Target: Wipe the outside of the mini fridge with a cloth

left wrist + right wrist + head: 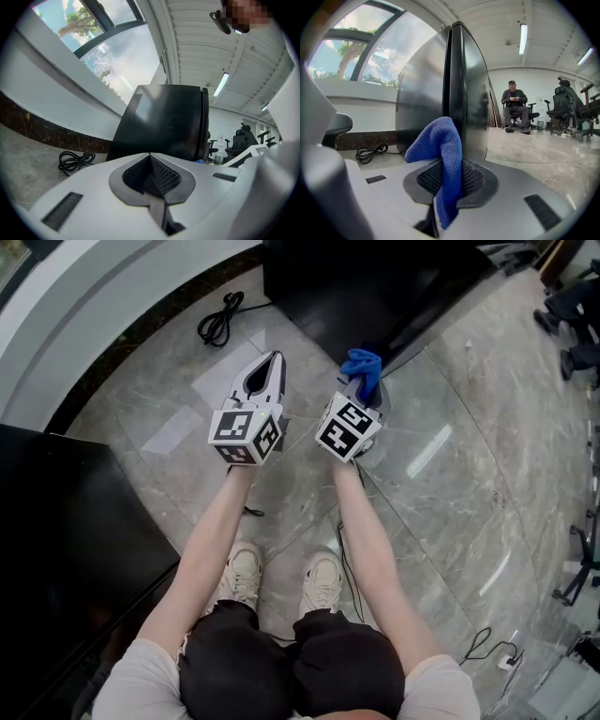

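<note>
**Head view: two grippers held out over the stone floor, cloth in the right one**

- Mini fridge [375,282]: a black mass cut off by the top edge. No door or seam can be made out from above. It stands on the grey stone floor [469,456], ahead of both grippers.
- Right gripper [362,382]: the tips are buried under the blue cloth [362,365], so the grip cannot be read here. The cloth lies near the fridge's lower corner; whether it touches cannot be told.
- Left gripper [274,362]: it points at bare floor short of the fridge.
- Dark cabinet [66,540] at the left, mostly in shadow.
- Coiled black cable [219,320] lies on the floor left of the fridge, near the curved wall.

Right gripper view:
- Right gripper [447,185] has its jaws clamped on the cloth [439,150], which arches up and droops to the left.
- The cloth hides the foot of the fridge [426,79] just behind it. The fridge's vertical seam rises straight above the fold.
- A seated person [513,105] and office chairs [562,110] are far off at the right, small. The cable [370,152] is low at the left.

Left gripper view:
- Left gripper [151,182] has its jaws closed together with nothing between them.
- The fridge [164,122] stands upright beyond them, its base hidden by the gripper body.
- Window [108,61] above left; cable [75,161] on the floor.
</note>
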